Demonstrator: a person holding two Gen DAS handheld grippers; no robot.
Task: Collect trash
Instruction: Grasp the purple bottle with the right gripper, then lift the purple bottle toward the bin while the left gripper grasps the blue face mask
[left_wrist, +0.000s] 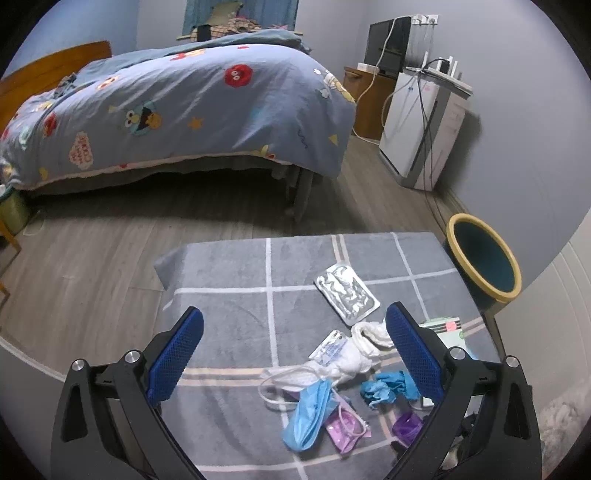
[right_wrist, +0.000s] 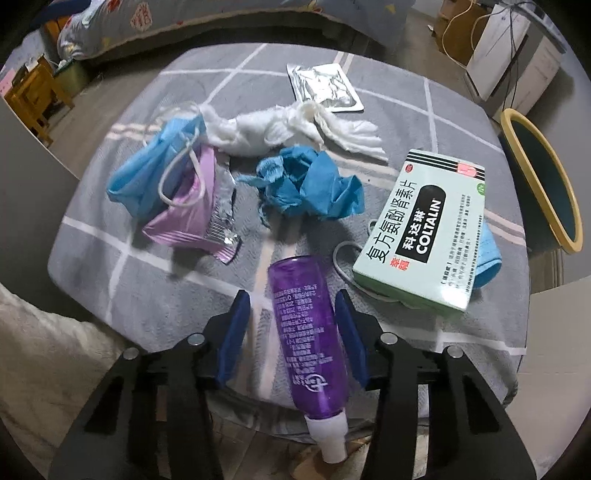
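On the grey mat (right_wrist: 155, 295), one purple bottle (right_wrist: 310, 332), one medicine box (right_wrist: 424, 236), one bin (right_wrist: 543, 177)

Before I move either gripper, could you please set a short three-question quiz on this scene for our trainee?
1. True or false: the right gripper has its jaws clamped tight on the purple bottle.
2. Which item lies nearest the bin: A) silver foil pack, B) medicine box, C) pink wrapper?
3. What does the left gripper hold?

Key
1. False: the bottle lies between open jaws, with gaps on both sides.
2. B.
3. Nothing; its jaws are open above the mat.
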